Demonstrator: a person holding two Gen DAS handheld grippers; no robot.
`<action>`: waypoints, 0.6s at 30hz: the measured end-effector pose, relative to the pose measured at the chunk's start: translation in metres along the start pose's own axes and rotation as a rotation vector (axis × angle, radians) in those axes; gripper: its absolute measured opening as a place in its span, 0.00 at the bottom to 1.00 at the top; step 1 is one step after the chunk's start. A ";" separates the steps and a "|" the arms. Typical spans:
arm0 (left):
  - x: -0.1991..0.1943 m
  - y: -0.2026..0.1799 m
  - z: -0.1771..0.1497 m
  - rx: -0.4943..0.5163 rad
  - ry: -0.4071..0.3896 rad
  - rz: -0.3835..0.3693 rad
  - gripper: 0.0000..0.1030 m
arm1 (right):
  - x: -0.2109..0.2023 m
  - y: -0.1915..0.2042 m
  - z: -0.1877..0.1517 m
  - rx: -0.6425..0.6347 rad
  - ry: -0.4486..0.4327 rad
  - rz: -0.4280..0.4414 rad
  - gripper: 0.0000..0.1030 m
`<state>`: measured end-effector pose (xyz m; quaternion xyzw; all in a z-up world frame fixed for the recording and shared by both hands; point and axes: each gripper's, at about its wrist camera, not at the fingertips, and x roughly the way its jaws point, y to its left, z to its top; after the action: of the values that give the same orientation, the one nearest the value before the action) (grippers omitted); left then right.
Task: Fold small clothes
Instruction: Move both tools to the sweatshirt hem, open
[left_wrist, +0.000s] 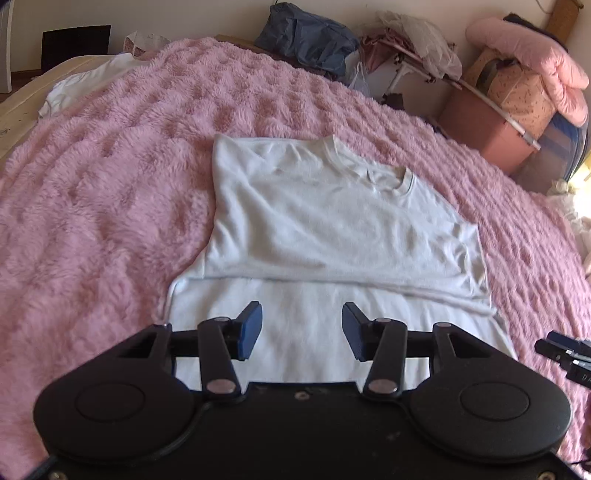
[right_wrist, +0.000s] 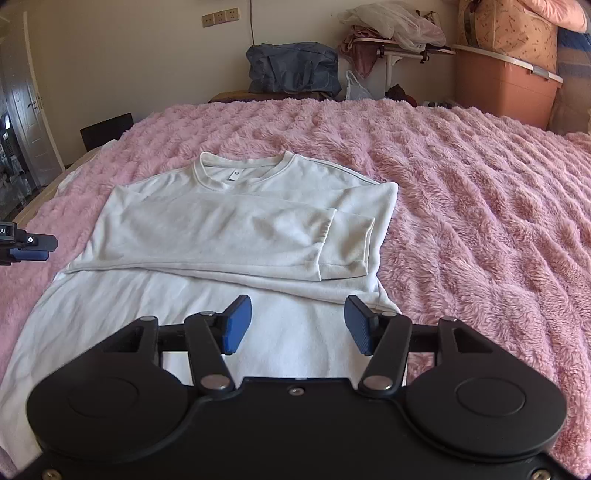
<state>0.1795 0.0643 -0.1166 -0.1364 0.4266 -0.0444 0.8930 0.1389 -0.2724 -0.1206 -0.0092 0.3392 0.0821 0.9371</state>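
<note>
A white long-sleeved shirt (left_wrist: 325, 221) lies flat on a pink fluffy blanket (left_wrist: 92, 184), collar at the far end, both sleeves folded across the chest. It also shows in the right wrist view (right_wrist: 229, 236), where the sleeve cuffs (right_wrist: 347, 243) overlap at the right. My left gripper (left_wrist: 302, 330) is open and empty above the shirt's lower part. My right gripper (right_wrist: 297, 325) is open and empty above the lower hem area. The right gripper's tip shows at the edge of the left wrist view (left_wrist: 565, 354); the left gripper's tip shows in the right wrist view (right_wrist: 29, 245).
Another white garment (left_wrist: 92, 85) lies at the blanket's far left. Beyond the bed are a dark blue bag (right_wrist: 291, 68), a small rack with clothes (right_wrist: 395, 33), an orange storage box (right_wrist: 506, 88) with pink bedding on top, and a door (right_wrist: 26, 107).
</note>
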 end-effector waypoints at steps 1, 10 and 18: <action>-0.008 -0.001 -0.011 0.027 0.028 0.036 0.49 | -0.009 0.005 -0.004 -0.018 0.011 -0.002 0.58; -0.062 0.034 -0.110 -0.064 0.157 0.085 0.50 | -0.068 0.015 -0.061 0.062 0.157 -0.026 0.63; -0.070 0.054 -0.161 -0.092 0.278 0.148 0.49 | -0.080 -0.001 -0.118 0.121 0.304 -0.052 0.63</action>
<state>0.0090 0.0964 -0.1758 -0.1380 0.5565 0.0226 0.8190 0.0038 -0.2939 -0.1607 0.0263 0.4810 0.0350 0.8756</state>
